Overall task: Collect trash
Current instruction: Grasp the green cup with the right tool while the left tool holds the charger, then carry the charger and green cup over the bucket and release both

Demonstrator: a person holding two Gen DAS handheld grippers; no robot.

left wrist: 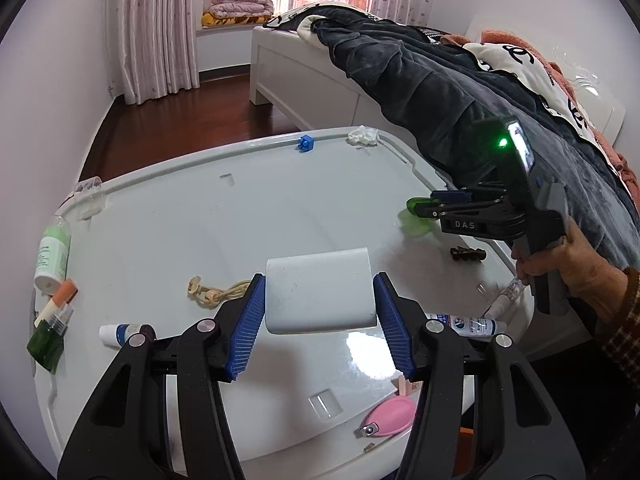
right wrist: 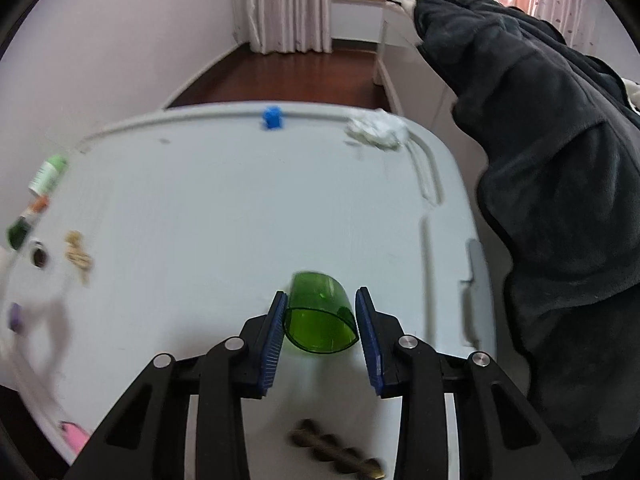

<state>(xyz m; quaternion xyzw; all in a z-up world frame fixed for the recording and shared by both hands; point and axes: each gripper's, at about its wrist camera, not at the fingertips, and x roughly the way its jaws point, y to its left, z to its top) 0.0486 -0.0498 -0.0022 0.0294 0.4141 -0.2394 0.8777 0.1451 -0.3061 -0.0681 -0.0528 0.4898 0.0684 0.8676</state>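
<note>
A green cap [right wrist: 320, 316] — translucent plastic, an oval tube lying on its side with its open mouth facing the camera — is being clasped between the blue ribbed pads of the right gripper [right wrist: 320, 320]; the left pad is pressing on it, the right pad is sitting just at its edge. It is lying on the white table [right wrist: 200, 200], toward the right side near the bed. In the left wrist view the same cap [left wrist: 416, 216] is being seen at the tip of the right gripper [left wrist: 424, 204], whose black body is being marked "DAS" in white letters, with one green light glowing above, and a hand [left wrist: 576, 276] is being wrapped around its grey handle.

The left gripper [left wrist: 320, 300] is being closed on a white box [left wrist: 320, 292], smooth and rounded at its corners, both blue pads being pressed against its sides.

Around these, on the glossy table, other things are being left scattered: one blue toy brick [left wrist: 305, 144] at the far rim, one crumpled white tissue [left wrist: 362, 135] beside it, one tan knotted cord [left wrist: 220, 292], one dark ridged screw plug [left wrist: 468, 255], one pale green bottle [left wrist: 52, 256] with print too small to be read, and one pink oval piece [left wrist: 390, 414] at the near edge. A dark plush blanket [left wrist: 440, 80] is being draped over the bed.
</note>
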